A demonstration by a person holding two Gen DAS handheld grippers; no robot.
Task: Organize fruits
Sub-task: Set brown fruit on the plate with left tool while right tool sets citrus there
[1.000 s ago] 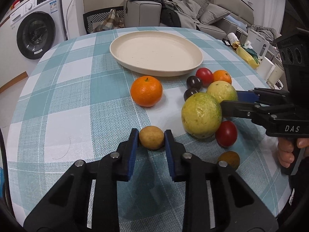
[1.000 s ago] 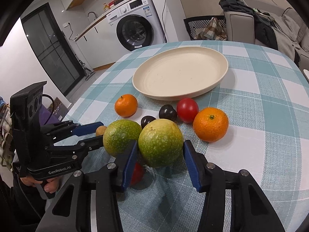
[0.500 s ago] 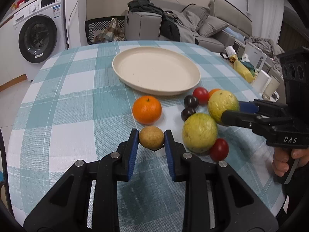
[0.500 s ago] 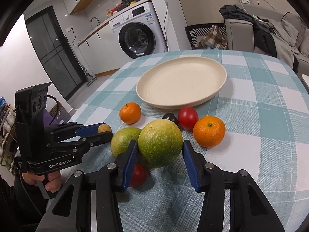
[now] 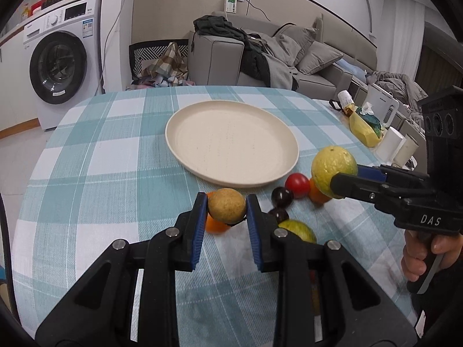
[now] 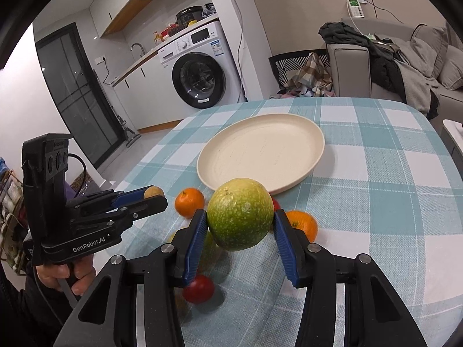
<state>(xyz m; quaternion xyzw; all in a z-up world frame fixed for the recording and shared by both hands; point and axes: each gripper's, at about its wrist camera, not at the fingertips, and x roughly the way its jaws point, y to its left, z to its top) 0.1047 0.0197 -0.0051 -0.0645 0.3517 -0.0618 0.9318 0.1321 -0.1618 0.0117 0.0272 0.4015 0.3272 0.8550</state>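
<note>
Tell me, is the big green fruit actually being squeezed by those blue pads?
Touching. The right wrist view shows the green fruit pressed between both blue pads of the right gripper.

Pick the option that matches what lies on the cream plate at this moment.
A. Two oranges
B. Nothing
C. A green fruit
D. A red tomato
B: the plate is bare in both views; the big green fruit is clamped in the right hand-held gripper, the small brown fruit in the left hand-held gripper, and the remaining fruits lie on the tablecloth.
</note>
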